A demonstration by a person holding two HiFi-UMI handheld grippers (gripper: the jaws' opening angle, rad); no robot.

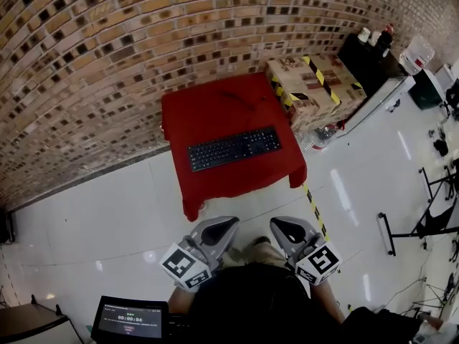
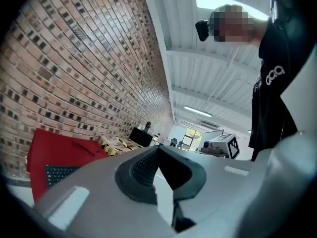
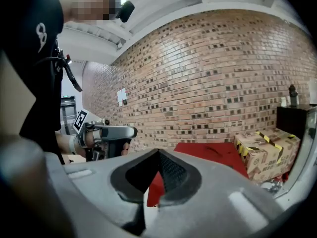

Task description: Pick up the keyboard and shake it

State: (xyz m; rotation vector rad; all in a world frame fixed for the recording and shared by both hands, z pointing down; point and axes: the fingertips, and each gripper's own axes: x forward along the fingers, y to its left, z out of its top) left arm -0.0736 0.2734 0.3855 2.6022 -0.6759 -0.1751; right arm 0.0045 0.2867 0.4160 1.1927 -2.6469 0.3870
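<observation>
A black keyboard point(image 1: 234, 147) lies flat on a small table under a red cloth point(image 1: 215, 106), against the brick wall. Both grippers are held close to the person's body, well short of the table. My left gripper point(image 1: 224, 225) is shut with nothing in it; in its own view the left gripper point(image 2: 157, 148) has its tips together, and a corner of the keyboard point(image 2: 60, 173) shows at lower left. My right gripper point(image 1: 280, 223) is shut and empty as well. In the right gripper view the right gripper point(image 3: 158, 151) has the red cloth point(image 3: 213, 151) ahead of it.
Cardboard boxes point(image 1: 310, 86) with yellow-black tape stand right of the table, with a water bottle point(image 1: 319, 137) on the floor beside them. A black cabinet point(image 1: 369, 59) stands further right. Striped tape point(image 1: 314, 208) runs along the white floor. A screen point(image 1: 129, 319) sits at lower left.
</observation>
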